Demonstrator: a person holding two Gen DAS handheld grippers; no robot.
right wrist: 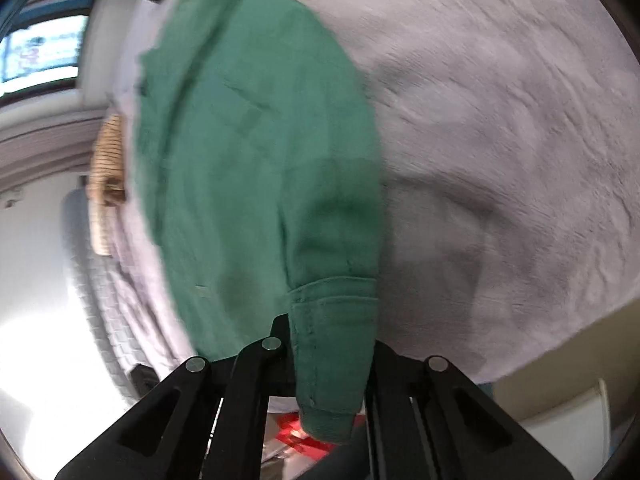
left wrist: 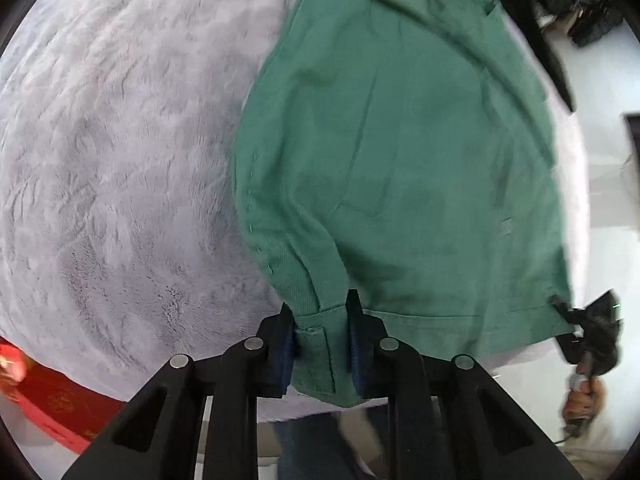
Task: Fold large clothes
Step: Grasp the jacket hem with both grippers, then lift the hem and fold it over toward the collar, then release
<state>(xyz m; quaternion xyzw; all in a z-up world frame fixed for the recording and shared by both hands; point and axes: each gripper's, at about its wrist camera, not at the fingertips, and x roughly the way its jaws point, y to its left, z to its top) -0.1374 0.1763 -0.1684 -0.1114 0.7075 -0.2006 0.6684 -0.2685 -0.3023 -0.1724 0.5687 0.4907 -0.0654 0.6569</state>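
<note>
A green shirt (left wrist: 400,160) lies spread on a pale grey plush cover (left wrist: 120,160). My left gripper (left wrist: 322,328) is shut on a sleeve cuff (left wrist: 320,344) at the shirt's near edge, with a dark pad on each side of the cloth. In the right wrist view the shirt (right wrist: 240,160) runs away from me. A cuff (right wrist: 336,320) drapes over my right gripper (right wrist: 328,332) and hides its fingertips. The left wrist view shows the right gripper (left wrist: 568,316) pinching the shirt's far corner, with a hand (left wrist: 584,400) behind it.
The plush cover (right wrist: 500,120) stretches wide beside the shirt. A red box (left wrist: 48,400) sits below the cover's edge at lower left. Dark objects (left wrist: 560,0) lie beyond the shirt's top. A striped tan item (right wrist: 106,152) and a window (right wrist: 44,52) are at left.
</note>
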